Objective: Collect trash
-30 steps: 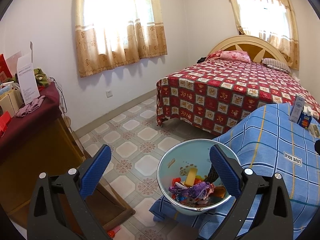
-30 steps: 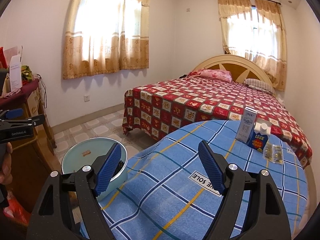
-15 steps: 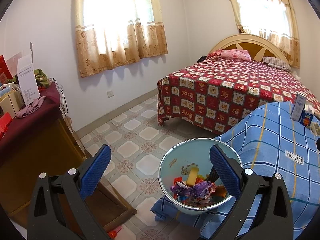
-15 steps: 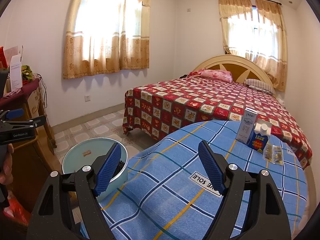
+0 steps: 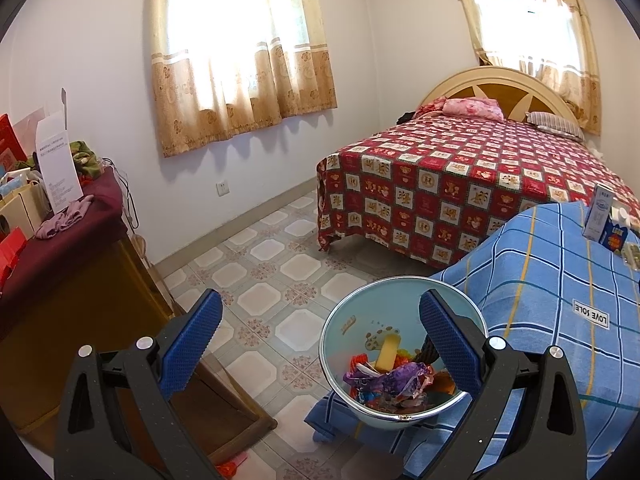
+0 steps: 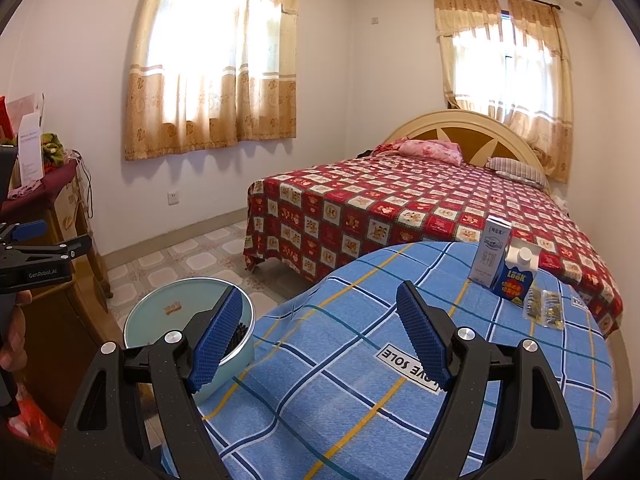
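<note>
2 grippers up, both spread wide, nothing between the pads of either. Left gripper (image 5: 320,336) hovering above the pale blue basin (image 5: 362,410), which sits at the near edge of the blue checked cloth (image 6: 360,360) and already carries a heap of crumpled wrappers (image 5: 394,380). Right gripper (image 6: 320,332) hanging over that same cloth, basin off to its left, far corner ahead.

3 pieces left on the far side of the cloth, well apart from the basin: a tall white carton (image 6: 490,250), a shorter blue carton (image 6: 514,282) with a white cap touching it in front, and a small clear packet (image 6: 544,308) lying flat just beside the pair.

Judging the handling: cartons likely light, probably drained, so thin card walls that cave under a hard squeeze. Best taken across the flat faces at mid-height, gently, upright. Tall one tippy on soft fabric, a nudge enough to topple it into its neighbour. Blue one better gripped below the sloped top, clear of the cap. Packet the awkward 1: thin, slick, limp, flat on cloth that gives underneath. A pinch at a raised edge or corner looks wisest, with some risk of snagging the fabric along with it. Contents too small to read.
</note>
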